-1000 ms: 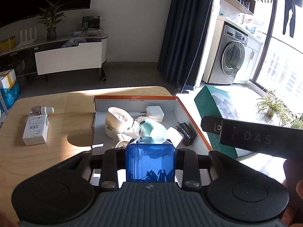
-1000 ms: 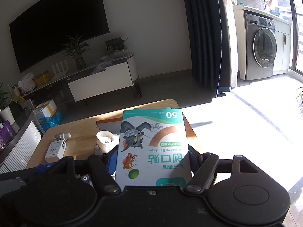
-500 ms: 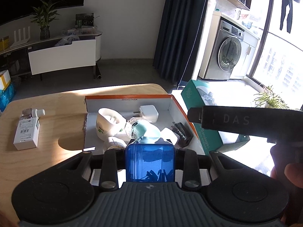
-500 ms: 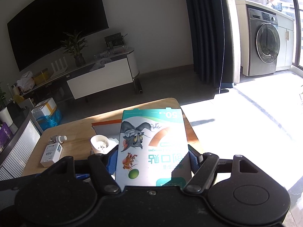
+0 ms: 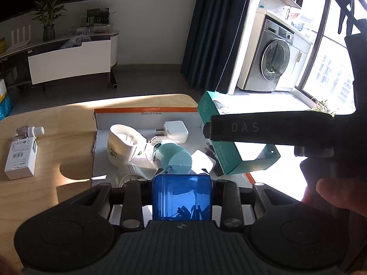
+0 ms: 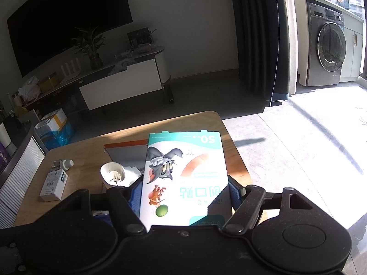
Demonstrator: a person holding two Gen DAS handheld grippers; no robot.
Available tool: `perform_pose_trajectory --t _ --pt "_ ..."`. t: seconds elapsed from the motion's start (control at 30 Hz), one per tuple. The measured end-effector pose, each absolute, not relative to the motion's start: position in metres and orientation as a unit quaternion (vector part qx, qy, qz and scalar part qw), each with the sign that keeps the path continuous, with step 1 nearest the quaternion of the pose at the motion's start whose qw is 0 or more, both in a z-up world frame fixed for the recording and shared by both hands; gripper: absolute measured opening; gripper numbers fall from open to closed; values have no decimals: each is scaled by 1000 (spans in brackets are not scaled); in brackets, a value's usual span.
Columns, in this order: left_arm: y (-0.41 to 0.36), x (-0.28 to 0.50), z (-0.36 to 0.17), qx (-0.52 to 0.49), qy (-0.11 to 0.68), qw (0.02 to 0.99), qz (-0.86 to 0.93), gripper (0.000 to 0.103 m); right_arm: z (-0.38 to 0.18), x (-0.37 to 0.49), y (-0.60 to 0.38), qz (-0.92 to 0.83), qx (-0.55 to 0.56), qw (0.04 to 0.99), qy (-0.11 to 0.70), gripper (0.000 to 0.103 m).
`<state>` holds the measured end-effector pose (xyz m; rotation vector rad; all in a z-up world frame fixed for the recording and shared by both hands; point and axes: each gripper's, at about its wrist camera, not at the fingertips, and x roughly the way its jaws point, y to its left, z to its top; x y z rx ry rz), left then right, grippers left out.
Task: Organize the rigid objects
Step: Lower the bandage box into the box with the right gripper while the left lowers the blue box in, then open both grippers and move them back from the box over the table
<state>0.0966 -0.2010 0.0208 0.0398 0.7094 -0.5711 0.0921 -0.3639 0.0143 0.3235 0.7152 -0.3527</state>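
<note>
My right gripper (image 6: 183, 197) is shut on a teal and white bandage box (image 6: 183, 174) with a cartoon cat on it. The box also shows in the left wrist view (image 5: 220, 142), held above the right side of the orange-edged cardboard tray (image 5: 146, 111). The tray holds a white cup-like item (image 5: 123, 142), a white charger (image 5: 176, 131), a teal roll (image 5: 176, 158) and a dark item. My left gripper (image 5: 181, 197) is shut with its blue pads together, empty, over the tray's near edge.
A white carton with a small bottle (image 5: 21, 152) lies on the wooden table (image 5: 57, 137) left of the tray; it also shows in the right wrist view (image 6: 54, 183). The table's right edge drops to the sunlit floor (image 6: 298, 151).
The right gripper has carried the bandage box leftward and over the tray's right side. The left gripper has drawn back slightly.
</note>
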Motion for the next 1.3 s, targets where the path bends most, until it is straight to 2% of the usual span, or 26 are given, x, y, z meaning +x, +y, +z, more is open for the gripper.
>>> perform_pose_trajectory --t 0.1,0.13,0.5,0.53,0.57,0.63,0.83,1.3 --pt "-202 98 20 20 346 897 -274 33 14 101 -368 -165 156 917 327 85" --pt "-202 98 20 20 347 897 -274 33 15 103 -369 -163 157 919 323 89" --pt "-213 102 19 6 356 882 -308 34 35 77 -375 -182 159 926 289 89" --pt "-215 101 19 5 355 882 -308 39 37 75 -374 -183 158 927 287 89" --pt "-215 100 20 5 355 884 -304 52 39 74 -374 -182 156 928 285 89" --pt "-210 100 21 -2 352 887 -298 59 43 71 -373 -180 152 929 284 89" --pt "-182 105 27 -11 349 901 -258 68 47 71 -360 -171 149 932 283 90" --pt "-90 117 32 -29 343 929 -133 78 39 101 -303 -110 135 934 312 91"
